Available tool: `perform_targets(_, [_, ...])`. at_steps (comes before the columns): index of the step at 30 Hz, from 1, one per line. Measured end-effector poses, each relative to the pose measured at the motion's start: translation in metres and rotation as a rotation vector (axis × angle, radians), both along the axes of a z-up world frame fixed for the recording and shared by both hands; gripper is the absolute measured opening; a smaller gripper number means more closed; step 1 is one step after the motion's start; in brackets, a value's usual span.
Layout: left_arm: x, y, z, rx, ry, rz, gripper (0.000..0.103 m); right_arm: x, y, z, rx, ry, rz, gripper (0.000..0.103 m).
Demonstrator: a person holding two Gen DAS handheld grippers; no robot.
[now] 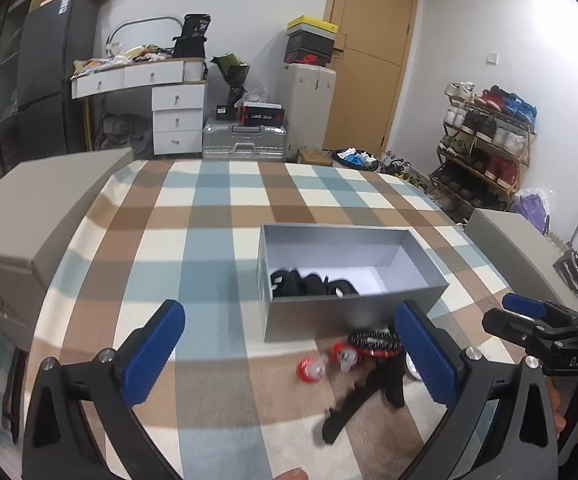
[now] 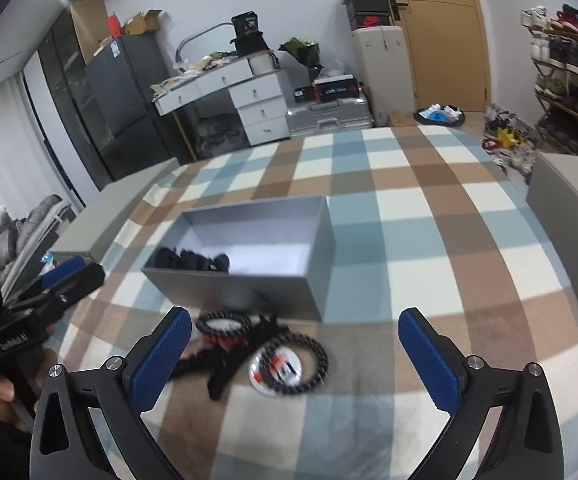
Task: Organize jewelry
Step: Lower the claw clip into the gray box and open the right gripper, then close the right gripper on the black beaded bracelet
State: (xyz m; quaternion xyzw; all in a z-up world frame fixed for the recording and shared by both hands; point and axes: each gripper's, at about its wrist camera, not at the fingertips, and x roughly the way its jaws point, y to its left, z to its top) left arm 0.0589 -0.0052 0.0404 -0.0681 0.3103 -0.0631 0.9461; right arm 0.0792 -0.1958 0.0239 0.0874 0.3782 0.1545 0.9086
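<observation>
Both my left fingers (image 1: 289,356) and my right fingers (image 2: 295,356) are spread wide with nothing between the blue pads, hovering over the checked table (image 1: 209,240), free for the next pick. Just ahead of them the loose jewelry lies on the cloth: a black beaded bracelet (image 2: 289,366) around a round disc, a second ring (image 2: 223,324), and small red pieces (image 1: 309,370). Beyond, touching nothing, the grey box (image 1: 349,312) stands open, dark items (image 1: 309,284) gathered at one end, presumably where the rest belongs.
</observation>
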Motion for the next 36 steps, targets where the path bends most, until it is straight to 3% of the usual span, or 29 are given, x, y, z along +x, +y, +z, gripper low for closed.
perform_targets(5, [-0.009, 0.001, -0.015, 0.002, 0.021, 0.008, 0.102, -0.010, -0.001, -0.015, -0.064, 0.045, 0.017, 0.103])
perform_targets(12, [-0.009, -0.007, -0.041, 0.016, 0.085, -0.014, 0.102, -0.010, 0.005, -0.035, -0.048, 0.115, 0.069, 0.102])
perform_targets(19, [-0.012, -0.003, -0.049, 0.019, 0.087, -0.024, 0.102, -0.002, 0.021, -0.046, -0.085, 0.141, 0.130, 0.074])
perform_targets(24, [-0.014, -0.003, -0.052, 0.008, 0.101, -0.029, 0.102, -0.006, 0.031, -0.042, -0.112, 0.111, 0.176, 0.068])
perform_targets(27, [-0.014, -0.006, -0.053, 0.021, 0.108, -0.033, 0.102, -0.007, 0.040, -0.042, -0.145, 0.102, 0.214, 0.055])
perform_targets(29, [-0.014, -0.006, -0.053, 0.022, 0.108, -0.032, 0.102, -0.005, 0.044, -0.045, -0.152, 0.108, 0.225, 0.036])
perform_targets(31, [-0.015, -0.006, -0.054, 0.017, 0.112, -0.035, 0.102, -0.003, 0.047, -0.046, -0.161, 0.113, 0.232, 0.028])
perform_targets(36, [-0.015, -0.007, -0.053, 0.020, 0.112, -0.035, 0.102, 0.001, 0.055, -0.048, -0.195, 0.111, 0.244, 0.026])
